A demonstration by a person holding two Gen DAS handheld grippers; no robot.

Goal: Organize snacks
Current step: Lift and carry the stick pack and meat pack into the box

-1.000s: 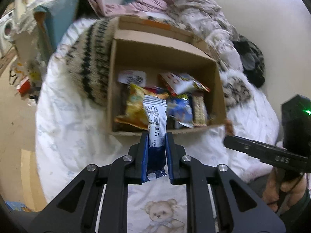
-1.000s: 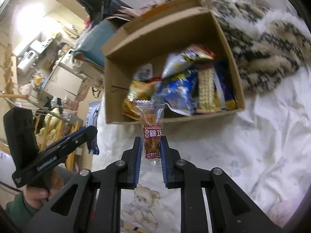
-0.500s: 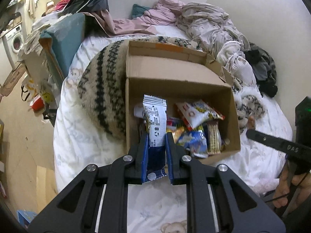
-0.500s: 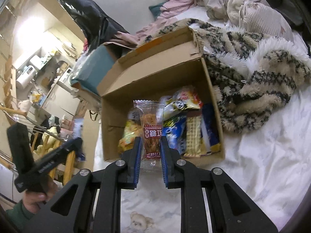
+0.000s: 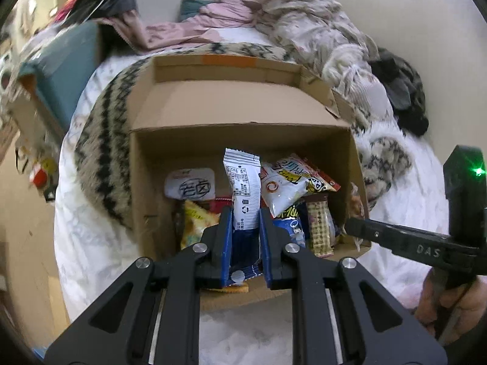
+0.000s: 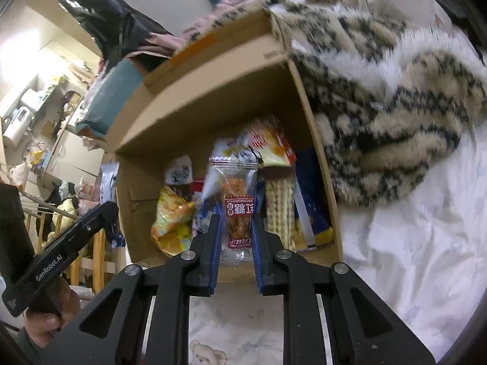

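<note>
An open cardboard box (image 5: 234,112) (image 6: 213,91) on the bed holds several snack packets. My left gripper (image 5: 246,213) is shut on a white and blue packet (image 5: 243,188) and holds it upright over the box's near edge. My right gripper (image 6: 236,213) is shut on a clear packet with a red label (image 6: 236,210) and holds it upright over the box's near wall. The right gripper's fingertips (image 5: 359,231) reach the box's right front corner in the left wrist view. The left gripper shows at the left of the right wrist view (image 6: 103,213).
The box sits on a white bed sheet (image 5: 91,243) against a striped furry blanket (image 6: 395,115). Piled clothes (image 5: 274,9) lie behind it. A teal cushion (image 5: 67,73) and cluttered shelves (image 6: 39,106) are to the left, past the bed's edge.
Both grippers have moved closer to the box with their packets still held. The box now looks larger, and the packets stand over its near edge.
</note>
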